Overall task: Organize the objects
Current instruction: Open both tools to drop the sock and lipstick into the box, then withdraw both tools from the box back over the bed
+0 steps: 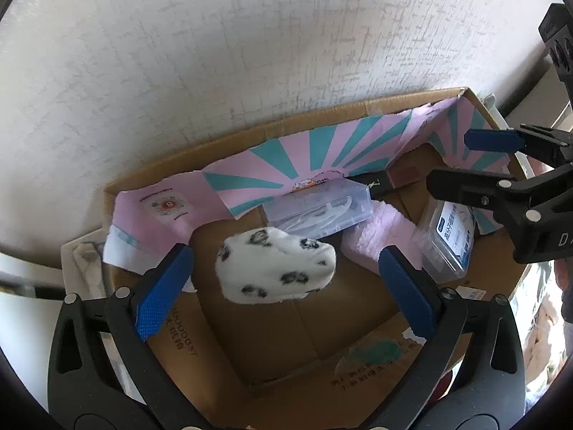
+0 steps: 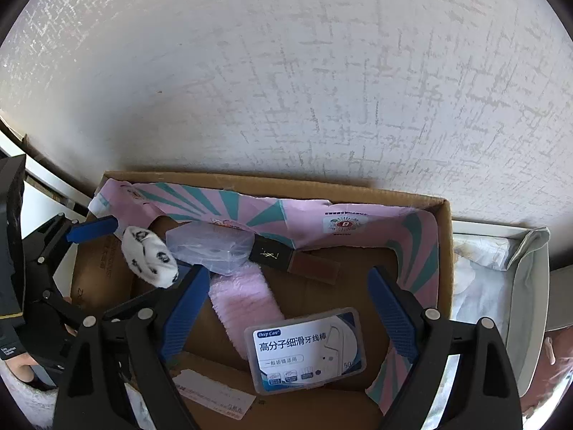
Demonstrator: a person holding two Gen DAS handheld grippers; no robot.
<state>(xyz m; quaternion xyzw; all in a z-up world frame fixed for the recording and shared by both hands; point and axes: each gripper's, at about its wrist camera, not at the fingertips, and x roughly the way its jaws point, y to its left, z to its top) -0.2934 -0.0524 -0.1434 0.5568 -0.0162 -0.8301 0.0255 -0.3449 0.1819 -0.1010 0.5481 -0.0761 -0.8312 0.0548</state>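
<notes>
I have both grippers pointed down into the cardboard box (image 2: 442, 251) that stands against the textured wall (image 2: 286, 71), and both are spread wide with nothing pressed between their pads. The left gripper (image 1: 283, 279) brackets the spotted white sock (image 1: 275, 265), which lies free on the box floor near the left wall; I judge it was set there to keep the soft things together, since the fluffy pink cloth (image 2: 243, 301) lies just beside it toward the middle. The right gripper (image 2: 290, 315) frames the floss pick case (image 2: 306, 349), resting flat on the floor near the front right corner with its label up. That label reads "Deep Care" above the Chinese line 高分子细滑牙线棒, with 一般齿缝适用 in a smaller box below and a figure beginning "50" at the corner. A second clear plastic case (image 2: 211, 247) sits at the back, leaning on the pink and teal paper liner (image 2: 419, 251) that runs round the box walls. Next to it lies a dark slim box (image 2: 266, 251) with a gold monogram I cannot read for sure, touching a brown block (image 2: 315, 267). Printing on the cardboard floor is too distorted to make out.
</notes>
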